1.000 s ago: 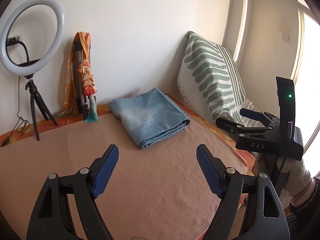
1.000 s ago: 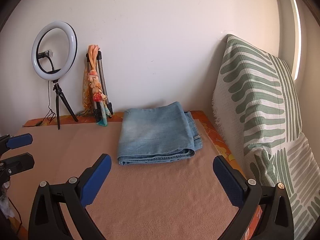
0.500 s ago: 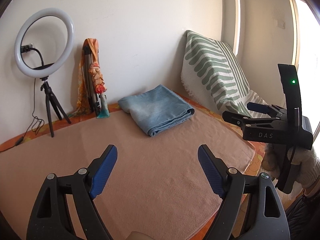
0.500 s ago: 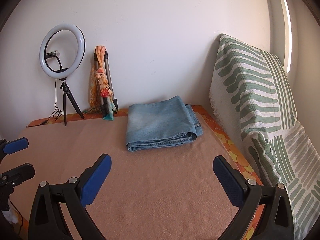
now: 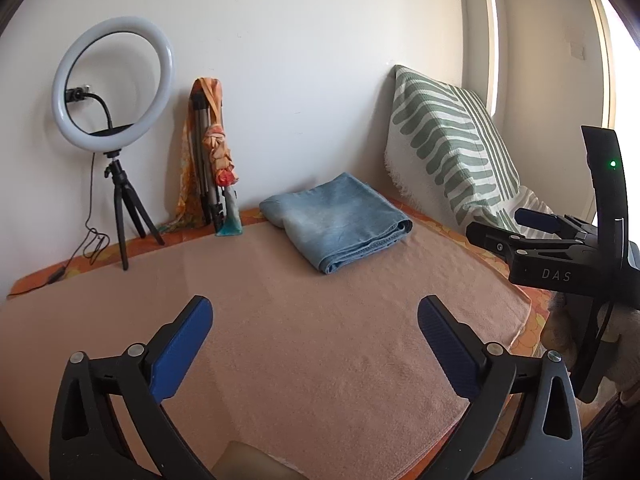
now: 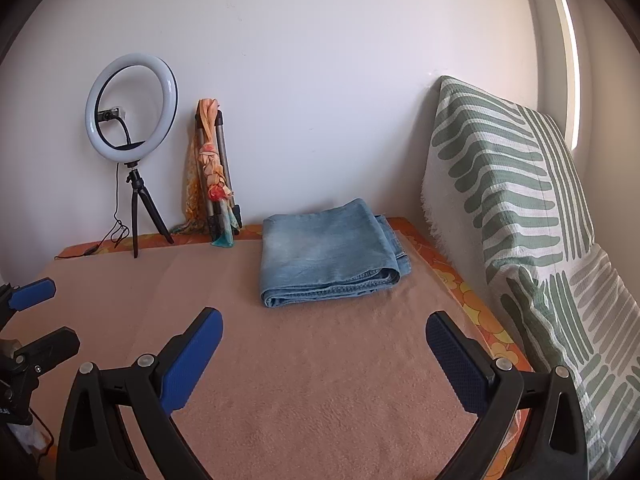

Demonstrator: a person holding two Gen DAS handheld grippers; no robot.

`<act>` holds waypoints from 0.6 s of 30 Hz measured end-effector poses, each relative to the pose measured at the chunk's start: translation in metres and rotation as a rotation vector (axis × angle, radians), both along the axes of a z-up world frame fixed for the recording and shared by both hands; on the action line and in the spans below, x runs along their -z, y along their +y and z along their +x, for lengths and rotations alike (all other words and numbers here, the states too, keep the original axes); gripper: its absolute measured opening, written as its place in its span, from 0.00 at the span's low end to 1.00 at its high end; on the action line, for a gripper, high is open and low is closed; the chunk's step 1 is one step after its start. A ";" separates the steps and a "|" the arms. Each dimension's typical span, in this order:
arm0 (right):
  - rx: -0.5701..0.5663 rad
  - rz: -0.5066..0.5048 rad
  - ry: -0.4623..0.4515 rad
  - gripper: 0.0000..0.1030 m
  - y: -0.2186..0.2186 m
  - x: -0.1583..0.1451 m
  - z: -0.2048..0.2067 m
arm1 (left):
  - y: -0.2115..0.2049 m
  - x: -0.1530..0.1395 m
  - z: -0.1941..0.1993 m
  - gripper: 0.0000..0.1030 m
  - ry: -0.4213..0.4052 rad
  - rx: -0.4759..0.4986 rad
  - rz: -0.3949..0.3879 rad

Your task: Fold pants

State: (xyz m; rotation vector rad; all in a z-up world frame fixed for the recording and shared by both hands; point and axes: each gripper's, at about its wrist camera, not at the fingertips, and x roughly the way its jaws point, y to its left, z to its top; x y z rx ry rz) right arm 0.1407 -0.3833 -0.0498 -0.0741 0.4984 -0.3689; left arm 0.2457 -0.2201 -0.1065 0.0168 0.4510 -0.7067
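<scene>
Right wrist view, left to right: I see a ring light [image 6: 131,107], a scarf-wrapped tripod [image 6: 212,172], the folded pants [image 6: 330,252] lying on the tan blanket [image 6: 320,380], then a striped pillow [image 6: 516,208]. My left gripper [image 5: 315,330] has just spread its fingers; the right gripper [image 6: 324,344] also stands wide, both empty.

Open stretch of peach blanket [image 6: 320,380] ahead, free to cross. Folded jeans [image 6: 328,252] lying at far end. Striped pillow [image 6: 520,240] walling off right side. Ring light [image 6: 131,108] and wrapped tripod [image 6: 212,176] lining back wall.
</scene>
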 end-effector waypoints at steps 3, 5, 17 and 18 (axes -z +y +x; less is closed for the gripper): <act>0.000 -0.007 -0.003 1.00 0.001 0.001 0.001 | 0.000 0.002 0.000 0.99 0.007 0.000 0.006; -0.002 -0.020 -0.003 1.00 0.003 0.001 0.002 | 0.000 0.003 0.001 0.99 0.010 -0.008 0.017; -0.005 -0.030 0.009 1.00 0.003 0.006 0.008 | 0.005 0.006 0.006 0.99 0.047 -0.022 0.006; -0.004 -0.031 0.008 1.00 0.003 0.006 0.008 | 0.005 0.005 0.006 0.99 0.045 -0.024 0.008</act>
